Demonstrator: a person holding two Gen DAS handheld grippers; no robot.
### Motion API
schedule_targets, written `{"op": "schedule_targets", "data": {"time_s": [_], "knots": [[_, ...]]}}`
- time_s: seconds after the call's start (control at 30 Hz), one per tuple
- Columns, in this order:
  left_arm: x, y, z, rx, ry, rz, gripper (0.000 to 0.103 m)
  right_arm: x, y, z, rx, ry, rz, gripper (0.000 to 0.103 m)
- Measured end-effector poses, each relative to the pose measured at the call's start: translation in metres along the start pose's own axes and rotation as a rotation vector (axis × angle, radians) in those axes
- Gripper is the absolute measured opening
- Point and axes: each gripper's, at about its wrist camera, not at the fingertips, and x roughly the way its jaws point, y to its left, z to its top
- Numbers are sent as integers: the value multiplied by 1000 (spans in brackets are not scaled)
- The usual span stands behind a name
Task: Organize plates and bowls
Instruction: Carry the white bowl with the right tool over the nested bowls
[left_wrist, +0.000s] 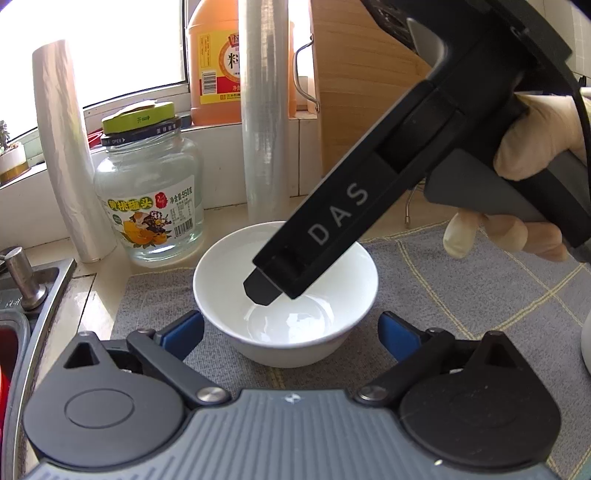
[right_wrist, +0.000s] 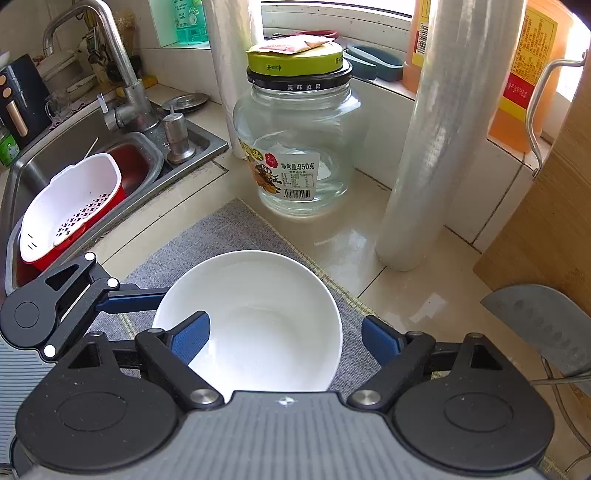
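Bowl (left_wrist: 286, 295): white, upright on grey mat (left_wrist: 461, 280) on the bench.
Left tongs (left_wrist: 291, 332): spread wide, flanking the bowl, not touching.
Right tongs (right_wrist: 286, 338): open, one finger inside, one outside the rim.

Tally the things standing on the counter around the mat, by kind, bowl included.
White bowl: 1
Glass jar: 1
Rolls of clear film: 2
Orange jug: 1, on the sill behind
Total: 5
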Motion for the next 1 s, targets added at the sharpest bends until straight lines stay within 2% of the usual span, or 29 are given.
{"op": "schedule_targets", "data": {"time_s": [0.07,0.27,0.67,1.0], "knots": [[-1,0,1,-6,-4,3,92,1,0,1,-4,2,6,85],[1,3,2,-16,0,-1,91,3,3,2,-20,11,23,81],[-2,1,3,-13,15,-8,91,-1,4,0,-1,20,25,79],[-23,-8,8,22,26,-22,91,-26,15,-9,1,14,23,80]]}}
